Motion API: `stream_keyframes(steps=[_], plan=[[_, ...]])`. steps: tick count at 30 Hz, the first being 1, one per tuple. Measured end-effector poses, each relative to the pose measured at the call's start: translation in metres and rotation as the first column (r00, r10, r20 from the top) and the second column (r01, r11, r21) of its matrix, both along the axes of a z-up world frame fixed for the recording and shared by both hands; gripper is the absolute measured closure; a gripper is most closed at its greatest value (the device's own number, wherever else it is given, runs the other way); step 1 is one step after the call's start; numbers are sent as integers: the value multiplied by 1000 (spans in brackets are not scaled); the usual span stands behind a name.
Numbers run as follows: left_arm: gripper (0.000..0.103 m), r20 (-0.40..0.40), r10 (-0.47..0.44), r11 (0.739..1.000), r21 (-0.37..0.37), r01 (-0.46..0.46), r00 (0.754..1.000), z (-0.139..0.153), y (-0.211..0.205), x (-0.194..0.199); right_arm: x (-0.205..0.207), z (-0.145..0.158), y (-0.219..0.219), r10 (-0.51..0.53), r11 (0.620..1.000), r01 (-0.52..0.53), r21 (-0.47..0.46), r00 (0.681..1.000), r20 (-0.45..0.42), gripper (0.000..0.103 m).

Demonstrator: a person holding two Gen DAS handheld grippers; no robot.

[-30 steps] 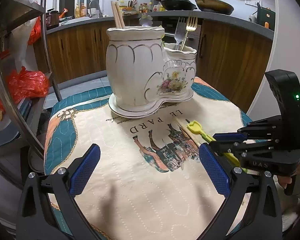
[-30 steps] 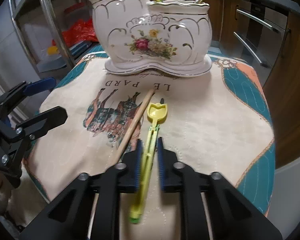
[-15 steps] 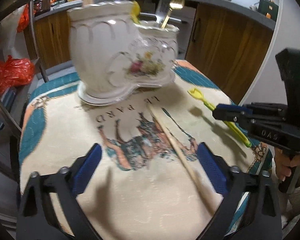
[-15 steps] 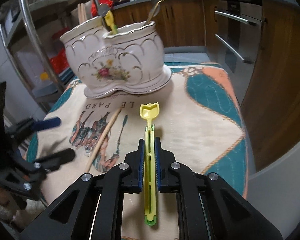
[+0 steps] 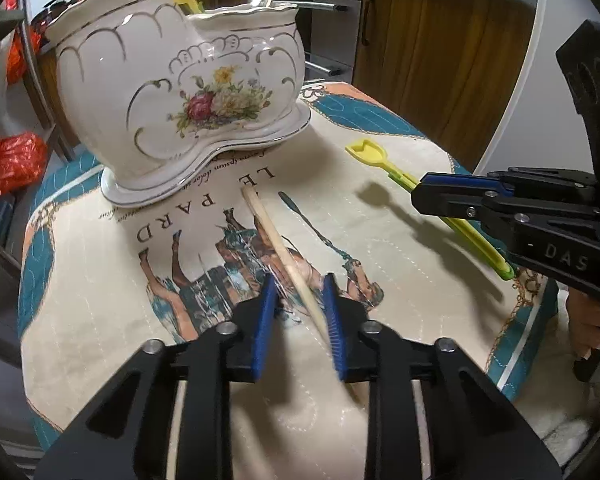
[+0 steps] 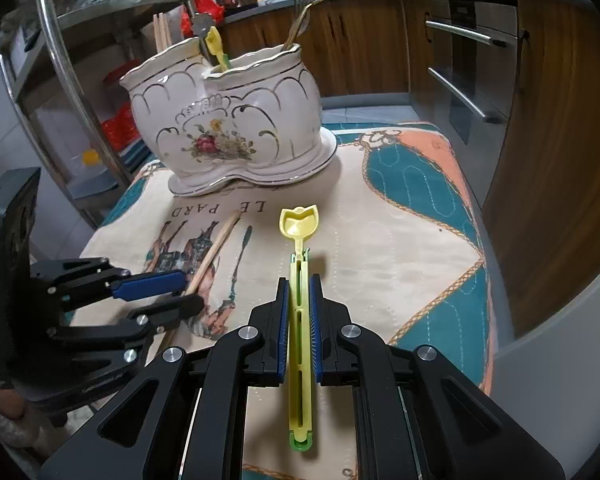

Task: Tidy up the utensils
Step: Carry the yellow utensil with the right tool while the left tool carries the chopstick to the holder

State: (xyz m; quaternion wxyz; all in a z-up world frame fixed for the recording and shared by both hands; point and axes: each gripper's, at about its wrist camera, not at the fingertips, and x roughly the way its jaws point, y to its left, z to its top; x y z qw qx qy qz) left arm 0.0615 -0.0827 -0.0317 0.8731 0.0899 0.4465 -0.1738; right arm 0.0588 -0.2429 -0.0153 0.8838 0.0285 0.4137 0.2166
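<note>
A wooden chopstick [image 5: 272, 232] lies on the printed cloth in front of the white floral ceramic holder [image 5: 160, 92]. My left gripper [image 5: 299, 278] straddles the chopstick's near part. Its jaws are closing, and a gap still shows beside the stick. In the right wrist view the same chopstick [image 6: 220, 240] runs between the left gripper's [image 6: 190, 292] fingers. My right gripper [image 6: 299, 280] is shut on the handle of a yellow shovel-shaped utensil [image 6: 299, 232], held slightly above the cloth. The holder [image 6: 228, 120] contains a second yellow utensil [image 6: 214, 46], forks [image 6: 304, 20] and chopsticks [image 6: 162, 34].
The tablecloth [image 6: 412, 184] covers a small table whose edge falls off close on the right. Wooden cabinets and an oven [image 6: 472, 80] stand beyond it. A metal rack [image 6: 60, 60] with red bags is at the left. A hand [image 5: 584, 320] holds the right gripper.
The left gripper moved over the chopstick and its jaws went from wide open to narrow around it. The right gripper raised the yellow utensil off the cloth.
</note>
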Motion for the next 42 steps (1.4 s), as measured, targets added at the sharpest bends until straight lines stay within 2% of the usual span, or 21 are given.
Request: stream_keyframes(steps=[2, 6, 11, 16, 18, 21, 22, 24, 26, 30, 33, 35, 42], plan=[[97, -13, -35, 999, -4, 35, 999, 2, 1, 1, -1, -1, 1, 3, 1000, -3, -1, 1000, -1, 92], [97, -17, -60, 998, -4, 60, 998, 8, 13, -1, -3, 0, 1, 8, 1000, -8, -11, 1000, 9, 92], [97, -73, -95, 995, 11, 96, 993, 8, 26, 0, -3, 0, 4, 19, 1000, -19, -17, 1000, 13, 92], [93, -75, -82, 997, 5, 82, 994, 9, 33, 2, -4, -2, 10, 33, 999, -33, -31, 999, 12, 92], [87, -68, -87, 996, 7, 88, 994, 9, 31, 3, -4, -3, 11, 35, 999, -35, -33, 999, 12, 92], [87, -54, -92, 995, 24, 93, 994, 4, 23, 11, -5, -1, 12, 38, 999, -38, -32, 999, 18, 92], [87, -46, -98, 995, 32, 99, 994, 4, 21, 12, -5, -1, 11, 39, 999, -38, -32, 999, 21, 92], [97, -33, -104, 993, 46, 106, 994, 3, 20, 12, -6, 2, 11, 38, 999, -37, -26, 999, 36, 92], [97, -24, -107, 994, 23, 107, 994, 6, 25, 10, -7, 5, 9, 40, 999, -39, -11, 998, 53, 92], [97, 79, -98, 995, -22, 100, 992, 20, 42, 0, -7, 15, 6, 47, 998, -51, 40, 994, 94, 92], [97, 168, -63, 992, -94, 79, 984, 35, 63, -5, -7, 25, 4, 42, 996, -52, 73, 990, 135, 92], [97, 243, -25, 983, -168, 67, 970, 51, 80, -7, -6, 34, 3, 42, 994, -59, 95, 985, 165, 92], [97, 466, 74, 956, -285, 71, 881, 103, 109, -11, 3, 70, 7, 64, 979, -117, 168, 954, 293, 92]])
